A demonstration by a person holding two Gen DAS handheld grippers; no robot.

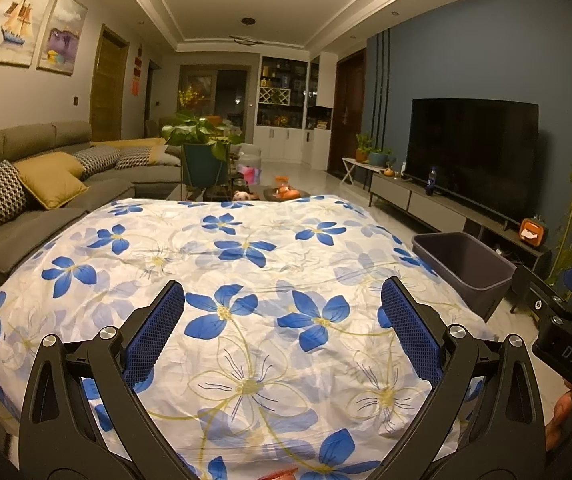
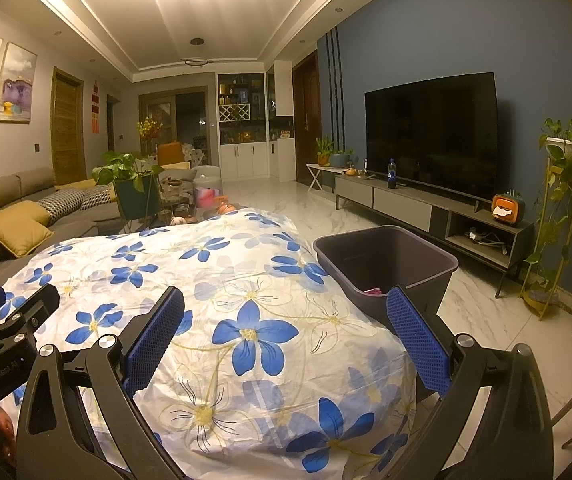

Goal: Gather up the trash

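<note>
A table under a white cloth with blue flowers (image 1: 246, 248) (image 2: 206, 280) fills both views; only the flower print shows on it. My left gripper (image 1: 283, 292) hovers open over the cloth with nothing between its blue pads. My right gripper (image 2: 285, 298) is open too, over the cloth's right side, also holding nothing. A dark plastic bin (image 2: 386, 256) (image 1: 466, 268) stands on the floor against the table's right edge, just beyond the right gripper's right finger. A small pink scrap (image 2: 372, 291) lies at the bottom of the bin.
A grey sofa with yellow and patterned cushions (image 1: 46, 184) runs along the left. Behind the table stand a potted plant (image 1: 202, 140) and a low table with small items. On the right, a TV console (image 2: 426, 208) carries a bottle (image 2: 392, 174), across marble floor.
</note>
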